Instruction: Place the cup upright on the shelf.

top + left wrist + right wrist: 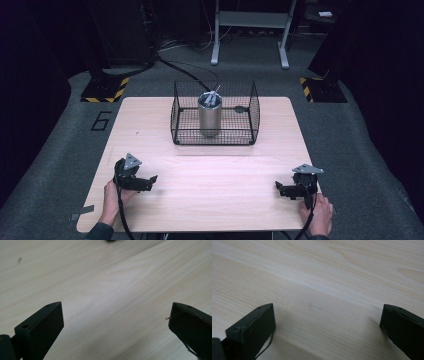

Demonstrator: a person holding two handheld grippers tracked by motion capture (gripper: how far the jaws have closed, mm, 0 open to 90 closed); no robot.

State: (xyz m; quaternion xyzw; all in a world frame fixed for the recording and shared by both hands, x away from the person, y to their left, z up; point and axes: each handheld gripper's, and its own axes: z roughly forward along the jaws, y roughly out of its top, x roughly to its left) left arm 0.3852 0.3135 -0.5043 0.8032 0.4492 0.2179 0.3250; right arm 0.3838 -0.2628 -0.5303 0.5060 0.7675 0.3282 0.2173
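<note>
We see a pale, wood-grained rectangular desk (200, 180) standing on grey carpet. Toward its far edge sits a black wire-mesh basket (215, 114) with an open top, and upright inside it stands a silver metal cylindrical cup (209, 114) with thin metal pieces sticking out of its mouth. At the near left corner we find the left gripper (148, 180), jaws spread wide with bare desk between them. At the near right corner rests the right gripper (281, 188), likewise released, holding nothing.
</note>
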